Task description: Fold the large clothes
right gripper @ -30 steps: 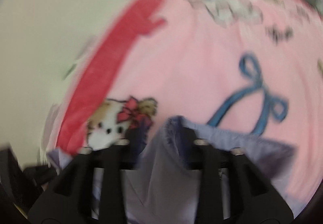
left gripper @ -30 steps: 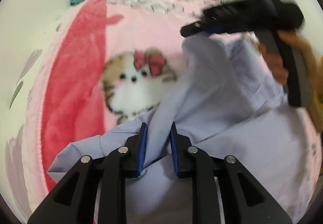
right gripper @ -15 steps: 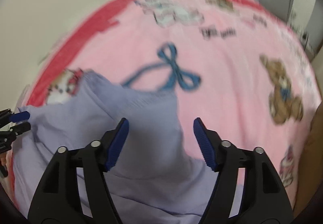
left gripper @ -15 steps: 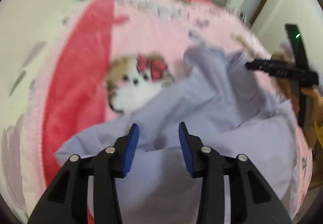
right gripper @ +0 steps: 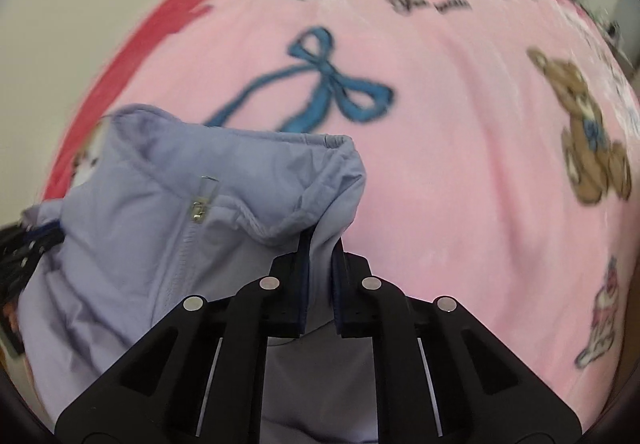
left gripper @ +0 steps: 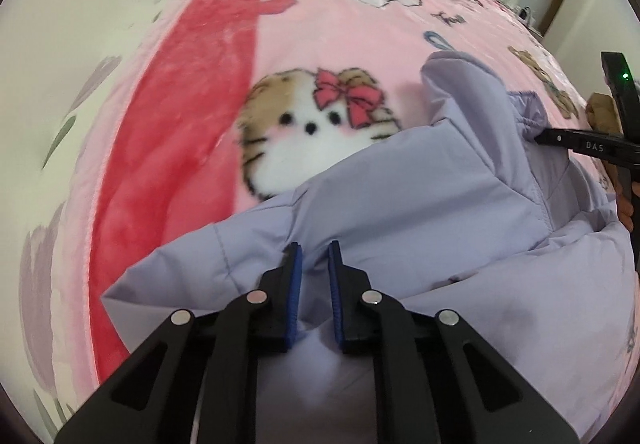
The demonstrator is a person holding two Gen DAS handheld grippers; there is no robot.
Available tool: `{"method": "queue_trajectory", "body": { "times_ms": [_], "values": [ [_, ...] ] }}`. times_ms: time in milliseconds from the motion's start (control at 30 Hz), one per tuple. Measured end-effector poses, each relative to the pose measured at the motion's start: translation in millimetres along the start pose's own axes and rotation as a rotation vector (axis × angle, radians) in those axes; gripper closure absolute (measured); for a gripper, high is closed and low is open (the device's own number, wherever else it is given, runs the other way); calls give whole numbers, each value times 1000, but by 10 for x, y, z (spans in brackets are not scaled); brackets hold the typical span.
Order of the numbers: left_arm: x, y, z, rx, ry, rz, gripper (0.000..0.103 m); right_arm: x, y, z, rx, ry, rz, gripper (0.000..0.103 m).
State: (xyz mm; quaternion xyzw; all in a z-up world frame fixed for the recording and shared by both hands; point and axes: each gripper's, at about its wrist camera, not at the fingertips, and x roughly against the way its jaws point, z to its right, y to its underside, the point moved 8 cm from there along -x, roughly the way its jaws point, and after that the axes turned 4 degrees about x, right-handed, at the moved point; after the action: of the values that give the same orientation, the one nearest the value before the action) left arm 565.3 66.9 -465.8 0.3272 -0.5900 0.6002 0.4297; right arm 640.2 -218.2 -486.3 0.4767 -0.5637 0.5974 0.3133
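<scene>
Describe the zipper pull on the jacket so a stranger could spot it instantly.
On the pink blanket lies a lilac jacket. Follow its front zipper up toward the collar: the zipper pull is the small silver metal tab, the only shiny thing on the fabric.

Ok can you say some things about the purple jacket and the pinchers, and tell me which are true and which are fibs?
1. The right gripper pinches the purple jacket. True.
2. The jacket lies on a green blanket. False: the blanket is pink with a red border.
3. A metal zipper pull shows on the jacket. True.
4. The left gripper is wide open above the jacket. False: its fingers are close together, pinching a fold of jacket.
5. A teddy bear picture is on the blanket. True.
</scene>
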Motion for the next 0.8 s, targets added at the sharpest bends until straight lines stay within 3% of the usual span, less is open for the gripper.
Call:
{"method": "queue_trajectory", "body": {
  "times_ms": [100, 200, 300, 400, 467, 500, 600, 633, 700, 800],
  "values": [
    [-12, -12, 19, -15, -28, -8, 89, -98, 10, -11, 1, 50, -33, 86],
    [198, -78, 43, -55, -28, 87, 88, 114, -36, -8, -3, 40, 30, 73],
    [482, -130, -21, -44, -13, 195, 62, 527, -16, 125, -51, 47, 149, 49],
    [826, -112, -199, -2, -54, 301, 58, 980, 205, 314, -125, 41, 265, 40],
    [1056, 53, -361, 50, -104, 341, 48, 1241, 538, 470, -193, 57, 285, 39],
    [1189, 220, -448, 79, -133, 349, 43, 1332, 680, 517, -220, 61, 295, 30],
    [1492, 739, -542, 131, -131, 350, 40, 1652, 1500, 626, -306, 61, 303, 20],
    [1583, 953, -571, 147, -127, 341, 35, 1736, 1824, 649, -321, 84, 288, 20],
    [1710, 1465, -599, 170, -114, 284, 23, 1917, 2486, 681, -336, 156, 279, 19],
    [1718, 2113, -600, 146, -138, 142, 21, 2077, 3280, 633, -276, 268, 231, 19]
  ]
}}
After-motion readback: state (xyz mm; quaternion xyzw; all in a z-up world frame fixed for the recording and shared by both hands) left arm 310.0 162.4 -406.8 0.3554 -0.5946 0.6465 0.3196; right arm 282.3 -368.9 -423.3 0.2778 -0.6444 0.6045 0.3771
